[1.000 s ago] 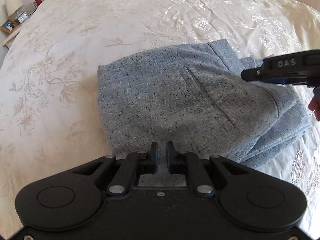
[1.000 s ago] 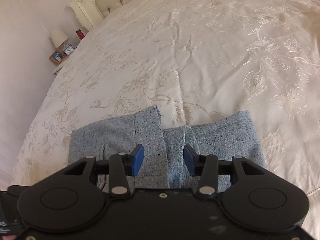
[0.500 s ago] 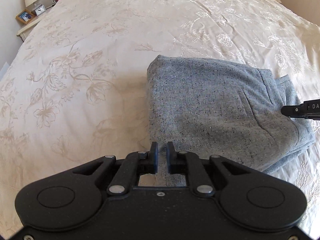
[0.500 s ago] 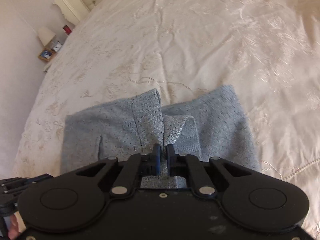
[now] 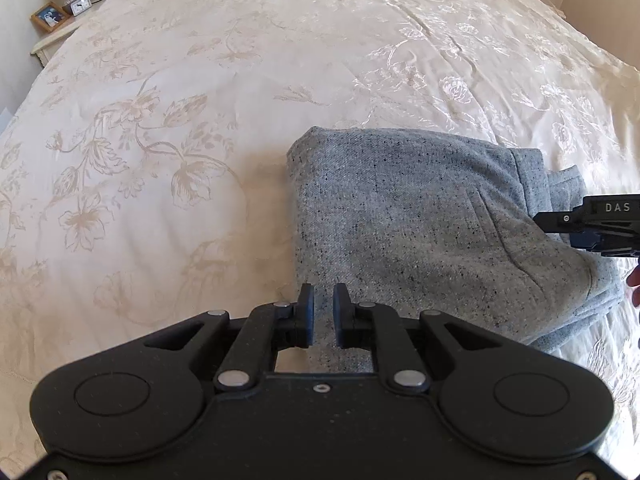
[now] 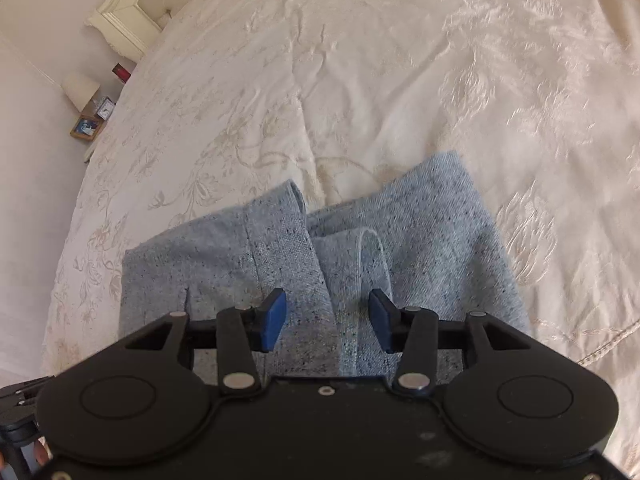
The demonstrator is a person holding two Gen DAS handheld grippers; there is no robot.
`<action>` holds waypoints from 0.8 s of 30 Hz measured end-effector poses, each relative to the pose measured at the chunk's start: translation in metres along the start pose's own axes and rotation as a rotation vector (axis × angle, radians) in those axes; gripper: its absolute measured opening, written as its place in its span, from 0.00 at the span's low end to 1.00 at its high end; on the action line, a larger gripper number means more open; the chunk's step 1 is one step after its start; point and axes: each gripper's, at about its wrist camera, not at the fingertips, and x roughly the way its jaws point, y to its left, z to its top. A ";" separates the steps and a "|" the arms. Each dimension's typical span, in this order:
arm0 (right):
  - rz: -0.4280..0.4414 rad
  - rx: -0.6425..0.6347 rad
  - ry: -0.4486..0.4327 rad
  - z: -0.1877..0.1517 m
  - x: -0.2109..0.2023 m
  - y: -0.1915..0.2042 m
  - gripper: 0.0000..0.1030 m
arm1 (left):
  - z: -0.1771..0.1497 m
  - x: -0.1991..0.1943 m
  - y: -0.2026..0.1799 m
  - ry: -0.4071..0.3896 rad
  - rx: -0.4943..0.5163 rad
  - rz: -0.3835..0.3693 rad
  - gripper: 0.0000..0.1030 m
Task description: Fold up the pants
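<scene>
The grey speckled pants (image 5: 420, 232) lie folded into a compact bundle on the cream bedspread (image 5: 200, 100). My left gripper (image 5: 323, 312) hovers at the bundle's near left corner, its jaws a narrow gap apart and holding nothing. In the right wrist view the pants (image 6: 288, 256) lie right under my right gripper (image 6: 328, 316), which is open and empty above the waistband folds. The right gripper also shows at the right edge of the left wrist view (image 5: 592, 224).
A nightstand (image 5: 56, 28) with a lamp, clock and photo frame stands at the far left. A white tufted headboard (image 6: 132, 12) is at the bed's head. The bedspread's edge seam (image 6: 600, 344) runs near the right.
My right gripper, shut on the pants fabric half a second ago, has opened and let go. My left gripper's view has swung left, so the bundle sits more to the right.
</scene>
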 end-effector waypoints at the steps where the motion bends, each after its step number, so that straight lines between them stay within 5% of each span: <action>1: 0.014 0.011 0.000 -0.001 0.005 -0.001 0.49 | 0.000 0.001 0.002 0.005 -0.009 -0.001 0.17; 5: 0.022 0.000 -0.003 -0.004 0.009 0.008 0.48 | -0.001 0.001 0.008 0.018 -0.036 0.002 0.17; 7: 0.012 -0.050 -0.024 -0.005 0.001 0.018 0.28 | -0.001 0.001 0.009 0.019 -0.050 0.007 0.17; 8: -0.016 -0.083 -0.038 -0.005 -0.004 0.026 0.08 | -0.001 0.000 0.010 0.018 -0.055 0.007 0.17; 13: 0.038 -0.127 -0.128 0.004 -0.060 0.040 0.06 | 0.003 -0.009 0.004 -0.004 -0.061 -0.016 0.17; 17: -0.046 -0.141 -0.166 0.016 -0.089 0.028 0.06 | 0.009 -0.012 -0.015 -0.022 -0.020 -0.051 0.21; 19: -0.098 -0.144 -0.153 0.021 -0.083 0.012 0.06 | 0.013 -0.010 -0.031 -0.032 0.022 -0.056 0.31; 24: -0.258 -0.140 -0.076 0.027 -0.041 -0.029 0.19 | 0.020 -0.006 -0.067 -0.063 0.110 -0.060 0.31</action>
